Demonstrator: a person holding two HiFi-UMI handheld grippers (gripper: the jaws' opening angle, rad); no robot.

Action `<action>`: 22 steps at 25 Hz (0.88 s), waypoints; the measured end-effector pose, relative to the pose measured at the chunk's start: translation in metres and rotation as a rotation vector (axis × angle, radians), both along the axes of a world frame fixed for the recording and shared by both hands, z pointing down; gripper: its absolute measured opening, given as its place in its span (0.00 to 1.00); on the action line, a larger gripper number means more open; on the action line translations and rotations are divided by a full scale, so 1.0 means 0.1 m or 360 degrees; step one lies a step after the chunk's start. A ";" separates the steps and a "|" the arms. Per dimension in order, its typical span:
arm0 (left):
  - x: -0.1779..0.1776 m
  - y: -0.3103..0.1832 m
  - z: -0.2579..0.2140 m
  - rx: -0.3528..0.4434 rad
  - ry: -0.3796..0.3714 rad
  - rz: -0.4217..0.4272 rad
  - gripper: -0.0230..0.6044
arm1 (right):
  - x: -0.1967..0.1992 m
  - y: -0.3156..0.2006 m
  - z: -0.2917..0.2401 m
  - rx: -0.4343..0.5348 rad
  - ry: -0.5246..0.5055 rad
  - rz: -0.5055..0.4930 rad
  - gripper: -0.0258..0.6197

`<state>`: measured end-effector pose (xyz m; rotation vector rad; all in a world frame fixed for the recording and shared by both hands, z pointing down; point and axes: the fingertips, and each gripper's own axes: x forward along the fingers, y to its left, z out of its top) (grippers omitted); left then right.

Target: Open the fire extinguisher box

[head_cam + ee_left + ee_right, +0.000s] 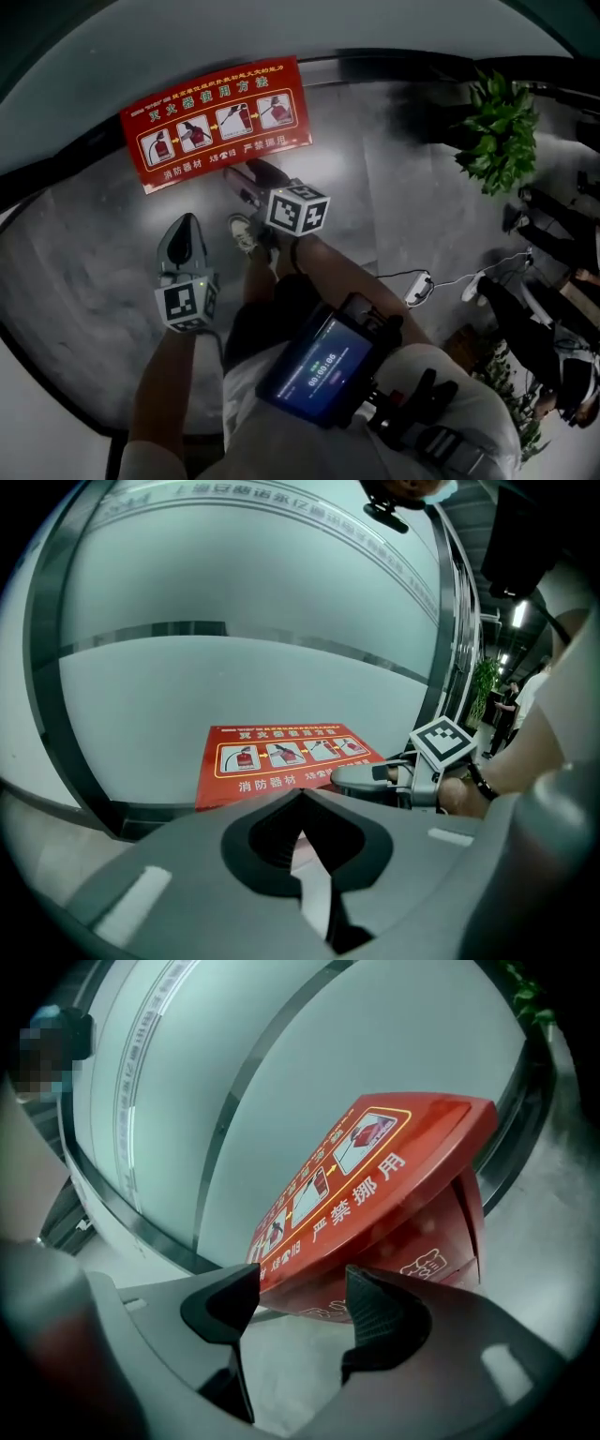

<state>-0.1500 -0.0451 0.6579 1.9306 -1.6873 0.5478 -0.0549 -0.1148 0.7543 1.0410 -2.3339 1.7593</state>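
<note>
Red rectangular fire extinguisher box (220, 122) w/ printed lid: upper centre-left of head view, long axis along base of frosted glass wall (328, 23). Right gripper (300, 1302) is nearer. Its jaws are wide apart and empty, lid's front edge just beyond tips. Left gripper (300, 799) jaws together, empty, further back.

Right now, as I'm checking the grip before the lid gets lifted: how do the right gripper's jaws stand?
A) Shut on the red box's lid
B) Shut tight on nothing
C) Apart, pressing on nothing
C: in the right gripper view the right gripper has its jaws wide apart, and the red fire extinguisher box lies just beyond them with neither pad pressing on it.
</note>
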 end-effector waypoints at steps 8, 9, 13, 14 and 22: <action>-0.07 0.05 0.08 -0.0032 -0.0012 0.0015 0.04 | 0.03 -0.08 0.04 -0.0100 -0.0007 0.0098 0.31; -0.07 0.04 0.07 -0.0026 -0.0009 0.0018 0.04 | 0.05 -0.08 0.03 -0.0113 0.0016 0.0113 0.31; -0.07 0.03 0.06 -0.0029 -0.0004 0.0026 0.04 | 0.08 -0.11 -0.07 -0.0142 0.0008 0.0181 0.29; -0.06 0.02 0.04 -0.0025 -0.0001 0.0028 0.04 | 0.08 -0.10 -0.09 -0.0159 -0.0024 0.0201 0.28; -0.09 -0.01 -0.07 0.0063 0.0027 0.0002 0.04 | 0.10 -0.09 -0.26 -0.0214 -0.0170 0.0286 0.27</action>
